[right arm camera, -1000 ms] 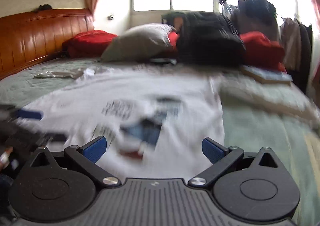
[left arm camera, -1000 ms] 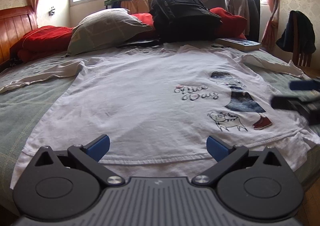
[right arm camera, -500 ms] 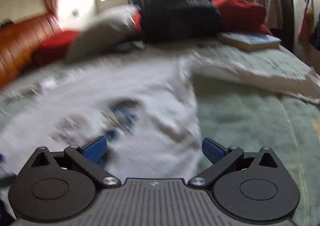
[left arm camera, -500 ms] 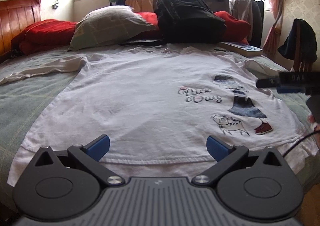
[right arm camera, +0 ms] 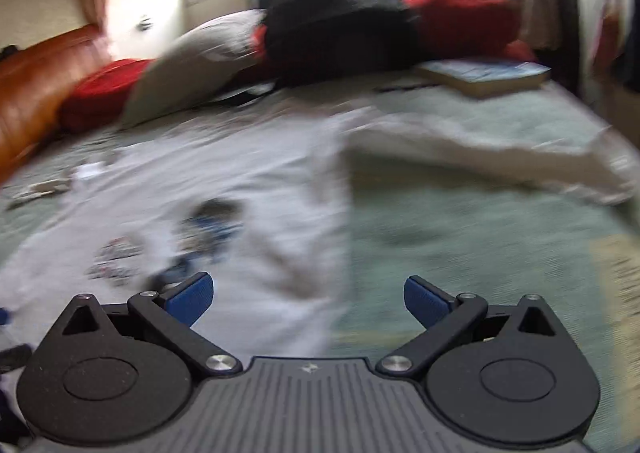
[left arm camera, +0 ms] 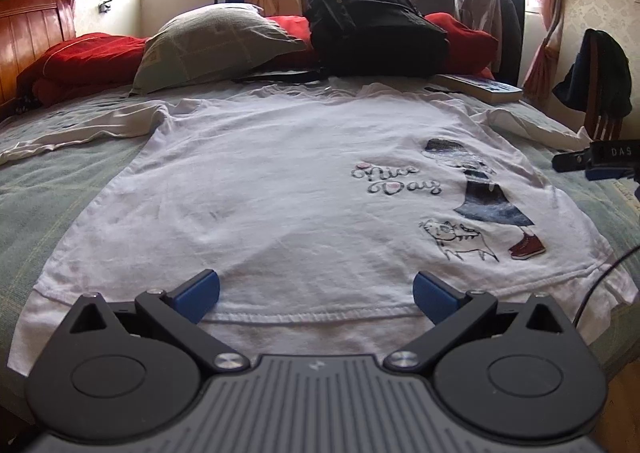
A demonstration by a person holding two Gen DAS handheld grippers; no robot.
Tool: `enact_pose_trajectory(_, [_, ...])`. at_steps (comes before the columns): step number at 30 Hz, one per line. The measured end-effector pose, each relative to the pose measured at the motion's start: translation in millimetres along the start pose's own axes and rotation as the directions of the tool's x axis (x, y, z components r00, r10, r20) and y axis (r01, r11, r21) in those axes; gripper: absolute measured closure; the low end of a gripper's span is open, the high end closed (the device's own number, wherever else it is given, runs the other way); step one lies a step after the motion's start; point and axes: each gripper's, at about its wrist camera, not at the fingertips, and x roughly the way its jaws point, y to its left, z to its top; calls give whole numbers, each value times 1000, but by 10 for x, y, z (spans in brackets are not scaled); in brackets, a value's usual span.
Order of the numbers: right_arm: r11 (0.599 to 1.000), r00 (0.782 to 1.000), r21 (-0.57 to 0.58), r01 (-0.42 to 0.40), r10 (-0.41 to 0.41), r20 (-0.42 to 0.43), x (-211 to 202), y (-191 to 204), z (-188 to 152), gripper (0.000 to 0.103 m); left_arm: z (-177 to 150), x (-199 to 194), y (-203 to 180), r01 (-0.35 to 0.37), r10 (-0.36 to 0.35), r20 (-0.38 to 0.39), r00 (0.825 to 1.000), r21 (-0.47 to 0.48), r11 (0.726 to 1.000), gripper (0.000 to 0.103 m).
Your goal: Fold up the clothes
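A white long-sleeved shirt with a "Nice Day" print lies flat, front up, on the green bedspread. Its hem is nearest me and both sleeves are spread outward. My left gripper hovers open just above the middle of the hem, with nothing between its blue pads. In the left wrist view my right gripper shows at the right edge, beside the shirt's right side. The right wrist view is blurred: my right gripper is open over the shirt's right edge, with the right sleeve stretched out ahead.
At the far side of the bed lie a grey pillow, red bedding, a black backpack and a book. A wooden headboard stands at left. A chair draped with dark clothes stands at right.
My right gripper has swung from over the print to the shirt's right edge, facing the sleeve. The left gripper has stayed over the hem, open, tilting slightly.
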Motion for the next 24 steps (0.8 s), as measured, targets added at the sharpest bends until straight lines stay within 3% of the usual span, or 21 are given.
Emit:
enact_pose_trajectory(4, [991,992,62,119,-121,21,7,-584,83,0,20,-10,-56,27,-27,2,1000,18,999,1])
enact_pose_trajectory(6, [969,970,68,237,-240,39,46,-826,187,0,29,6,-85,25,-25,0,1000,32,999,1])
enact_pose_trajectory(8, [931,931,73,357,-362,56,87,-1064,296,0,36,41,-112,14,-14,-9,1000,45,999,1])
enact_pose_trajectory(11, [839,838,53,541,-543,53,248,-1403,490,0,46,98,-145,5,-4,-20,1000,56,998,1])
enact_pose_trajectory(12, [818,818,47,573,-574,27,347,-1530,544,0,50,112,-154,5,-4,-21,1000,58,998,1])
enact_pose_trajectory(15, [772,772,33,635,-633,-65,672,-1882,668,0,72,149,-185,5,-4,-23,1000,60,998,1])
enact_pose_trajectory(18, [719,716,-4,695,-693,-90,902,-2041,708,0,89,171,-202,1,0,-27,1000,62,998,1])
enact_pose_trajectory(22, [660,658,23,751,-744,-112,899,-2152,717,0,117,194,-213,-6,8,-32,999,59,998,1])
enact_pose_trajectory(24, [612,611,25,790,-783,-118,855,-2217,702,0,118,212,-231,-11,13,-34,999,63,998,1])
